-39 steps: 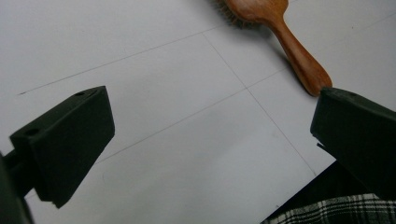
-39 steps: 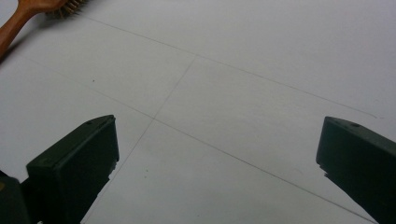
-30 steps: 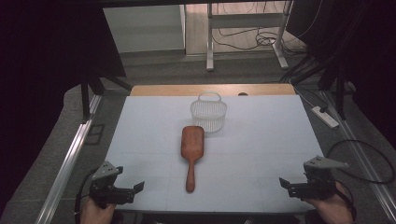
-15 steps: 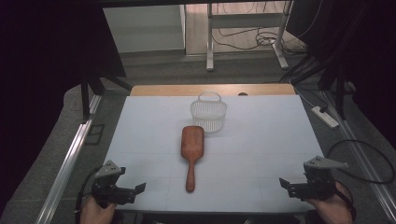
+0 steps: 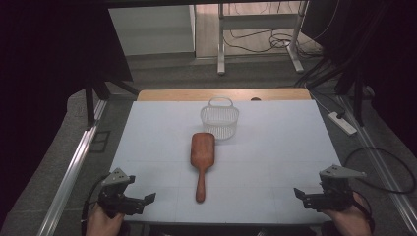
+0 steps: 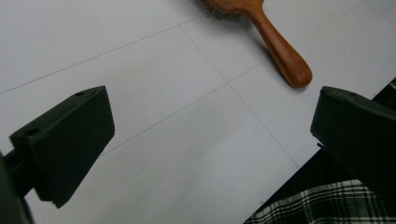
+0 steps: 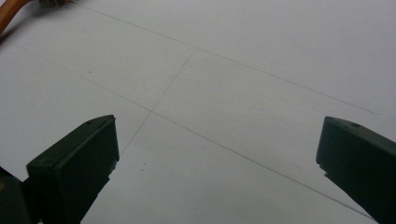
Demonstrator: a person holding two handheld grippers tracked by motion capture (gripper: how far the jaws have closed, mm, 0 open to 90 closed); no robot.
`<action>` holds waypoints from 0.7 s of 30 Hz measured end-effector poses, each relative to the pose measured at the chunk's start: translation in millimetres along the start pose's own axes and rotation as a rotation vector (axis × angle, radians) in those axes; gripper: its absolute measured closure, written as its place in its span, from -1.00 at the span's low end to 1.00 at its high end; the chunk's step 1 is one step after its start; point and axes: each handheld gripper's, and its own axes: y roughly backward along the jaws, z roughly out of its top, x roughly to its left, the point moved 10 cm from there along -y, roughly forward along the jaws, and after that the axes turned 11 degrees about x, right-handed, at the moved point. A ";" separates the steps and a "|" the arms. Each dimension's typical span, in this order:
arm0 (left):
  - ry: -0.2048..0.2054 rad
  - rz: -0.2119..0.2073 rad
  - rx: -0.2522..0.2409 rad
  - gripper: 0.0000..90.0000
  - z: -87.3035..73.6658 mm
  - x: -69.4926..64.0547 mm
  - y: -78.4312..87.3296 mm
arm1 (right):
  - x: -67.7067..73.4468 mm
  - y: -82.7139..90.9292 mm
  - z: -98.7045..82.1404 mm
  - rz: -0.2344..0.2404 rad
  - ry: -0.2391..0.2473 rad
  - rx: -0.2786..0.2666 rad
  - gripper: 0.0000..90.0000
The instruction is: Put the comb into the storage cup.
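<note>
Wooden brush (image 5: 200, 160) at the centre of the white table (image 5: 275, 147): a flat, rounded-rectangular paddle head of smooth reddish-brown wood tapering to a slim round handle with a blunt, slightly swollen end. The head lies far, the handle points near. In the left gripper view the brush (image 6: 268, 32) shows short bristles under the head's edge, so it lies bristles down, and the handle has a soft sheen.

Just beyond the head, touching or nearly touching it, stands a basket (image 5: 220, 118) of white openwork plastic, its walls a fine lattice, with a looped handle on its far side.

The table top is matt white, ruled with thin grey grid lines; a strip of bare wood edges its far side.

Left gripper (image 5: 145, 199) at the near left corner, right gripper (image 5: 300, 193) at the near right corner, each in a hand (image 5: 103, 222) and well apart from the brush. Both are of black, angular, matt plastic. In each gripper view the jaws are spread wide with nothing between them but table
</note>
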 end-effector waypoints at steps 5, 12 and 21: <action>0.004 -0.016 0.002 -1.00 4.2 -2.3 -1.6 | -0.4 -0.2 0.0 0.002 -0.006 0.000 -1.00; -0.016 -0.020 0.014 -1.00 9.2 -5.3 -5.4 | 0.2 -0.5 -0.2 0.002 0.001 0.004 -1.00; -0.038 -0.023 0.039 -1.00 17.1 -9.6 -14.0 | -0.4 -0.9 -0.4 0.004 -0.006 0.007 -1.00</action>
